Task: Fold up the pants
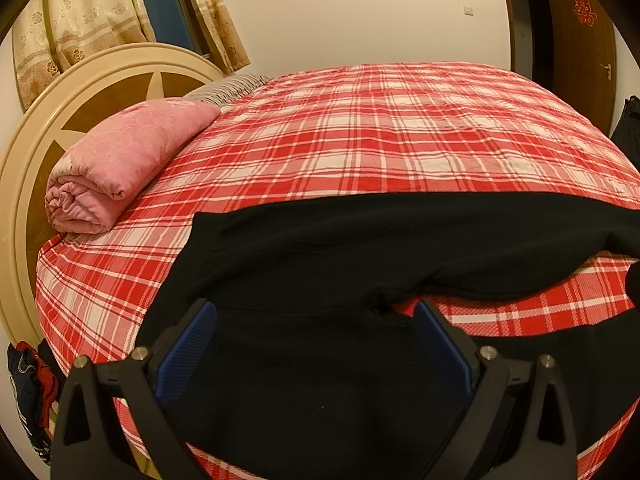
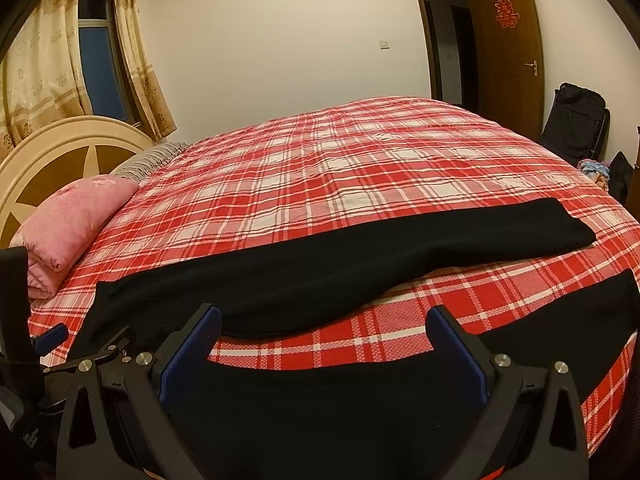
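Observation:
Black pants (image 1: 320,248) lie spread on the red plaid bed (image 1: 360,128), waist to the left and the two legs splayed apart to the right. My left gripper (image 1: 316,312) is open over the crotch area, its blue pads (image 1: 188,344) wide apart above the cloth with nothing between them. In the right wrist view the far leg of the pants (image 2: 360,256) runs across the bed and the near leg crosses under my right gripper (image 2: 324,320), which stands open above it. The left gripper's body (image 2: 52,360) shows at the lower left of that view.
A rolled pink quilt (image 1: 120,164) lies by the round cream headboard (image 1: 36,152), with a striped pillow (image 1: 228,86) behind it. Curtains and a window stand at the back left, a brown door (image 2: 508,48) and a dark bag (image 2: 576,120) at the right. Clothes (image 1: 32,384) hang off the bed's left side.

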{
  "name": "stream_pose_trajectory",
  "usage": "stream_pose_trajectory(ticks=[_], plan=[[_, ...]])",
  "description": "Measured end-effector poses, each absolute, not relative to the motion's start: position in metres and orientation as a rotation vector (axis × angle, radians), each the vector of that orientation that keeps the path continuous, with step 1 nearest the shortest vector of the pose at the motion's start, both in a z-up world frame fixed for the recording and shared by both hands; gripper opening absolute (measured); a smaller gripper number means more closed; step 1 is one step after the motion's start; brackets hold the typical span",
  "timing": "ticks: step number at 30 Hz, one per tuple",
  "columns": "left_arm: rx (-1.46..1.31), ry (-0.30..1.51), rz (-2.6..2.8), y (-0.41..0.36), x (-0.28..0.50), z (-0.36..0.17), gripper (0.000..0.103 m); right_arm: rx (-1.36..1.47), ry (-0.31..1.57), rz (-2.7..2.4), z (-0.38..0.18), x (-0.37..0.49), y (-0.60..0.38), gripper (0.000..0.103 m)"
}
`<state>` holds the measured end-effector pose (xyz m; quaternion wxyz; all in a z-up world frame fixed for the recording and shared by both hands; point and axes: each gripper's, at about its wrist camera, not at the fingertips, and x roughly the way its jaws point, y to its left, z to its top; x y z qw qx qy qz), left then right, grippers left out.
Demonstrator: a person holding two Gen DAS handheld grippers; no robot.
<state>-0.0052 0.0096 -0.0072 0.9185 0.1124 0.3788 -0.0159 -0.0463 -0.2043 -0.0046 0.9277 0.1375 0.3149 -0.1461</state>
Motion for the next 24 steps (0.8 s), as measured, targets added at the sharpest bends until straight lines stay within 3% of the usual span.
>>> stream_pose_trajectory(ticks=[24], plan=[[0.228, 0.791, -0.036, 0.0134, -0.0041, -0.0094, 0.101, 0.280, 0.654, -0.294, -0.0062, -0.0448, -0.2010, 0.102]])
